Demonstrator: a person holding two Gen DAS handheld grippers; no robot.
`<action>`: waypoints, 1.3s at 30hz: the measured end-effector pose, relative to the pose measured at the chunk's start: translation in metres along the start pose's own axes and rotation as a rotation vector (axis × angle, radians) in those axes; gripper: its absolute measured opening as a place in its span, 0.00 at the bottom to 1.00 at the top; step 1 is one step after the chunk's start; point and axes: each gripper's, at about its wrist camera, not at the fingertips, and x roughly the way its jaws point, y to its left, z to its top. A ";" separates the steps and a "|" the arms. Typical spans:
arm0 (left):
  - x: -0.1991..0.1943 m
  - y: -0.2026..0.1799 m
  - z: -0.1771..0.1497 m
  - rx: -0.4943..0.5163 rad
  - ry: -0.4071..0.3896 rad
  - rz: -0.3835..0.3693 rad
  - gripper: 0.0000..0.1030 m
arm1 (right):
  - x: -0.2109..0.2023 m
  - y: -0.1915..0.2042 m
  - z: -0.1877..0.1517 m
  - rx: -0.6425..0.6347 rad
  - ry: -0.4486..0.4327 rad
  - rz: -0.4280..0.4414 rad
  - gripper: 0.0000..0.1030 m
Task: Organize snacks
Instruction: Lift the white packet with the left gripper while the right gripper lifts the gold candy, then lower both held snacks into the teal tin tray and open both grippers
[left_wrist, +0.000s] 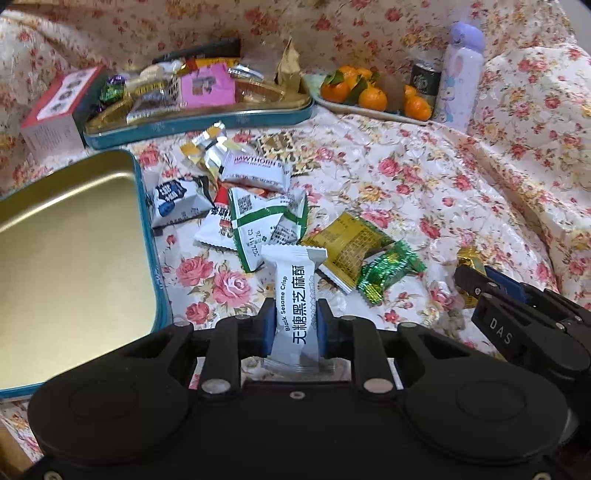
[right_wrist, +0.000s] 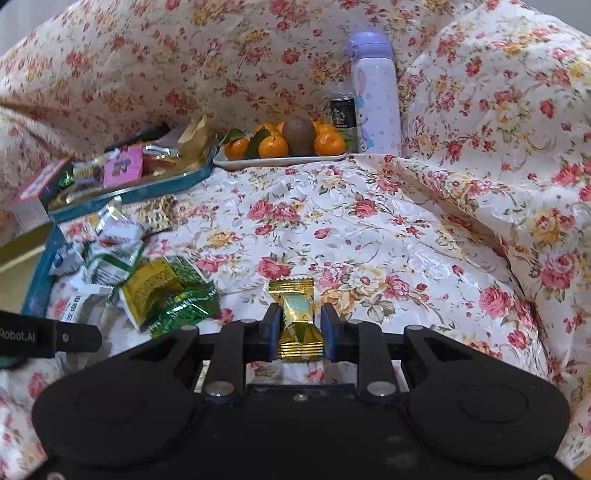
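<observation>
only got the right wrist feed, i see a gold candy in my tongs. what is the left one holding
Observer: The left tongs are shut on a white sesame crisp packet, label reading Black Sesame Crisp.
Operator: any free tin near it
Observer: Yes, an open gold-lined tin with a teal rim sits empty just left of those tongs.
Operator: anything loose behind that pile
Observer: A white packet marked Hawthorn lies at the back of the pile, before the filled tin.

We count two teal tins (left_wrist: 155, 258), one tray (left_wrist: 332, 105) of about seven tangerines (left_wrist: 372, 99) plus one kiwi (right_wrist: 298, 134), one purple bottle (left_wrist: 461, 74), one can (right_wrist: 341, 112), roughly nine loose snack packets (left_wrist: 255, 171).
</observation>
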 end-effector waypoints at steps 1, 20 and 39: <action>-0.003 0.000 -0.001 0.002 -0.002 -0.003 0.28 | -0.003 0.000 0.001 0.007 0.001 0.006 0.24; -0.070 0.045 -0.061 -0.056 0.024 0.039 0.28 | -0.082 0.059 -0.034 -0.093 0.097 0.245 0.24; -0.128 0.173 -0.052 -0.215 -0.115 0.202 0.28 | -0.120 0.181 -0.042 -0.310 0.135 0.492 0.24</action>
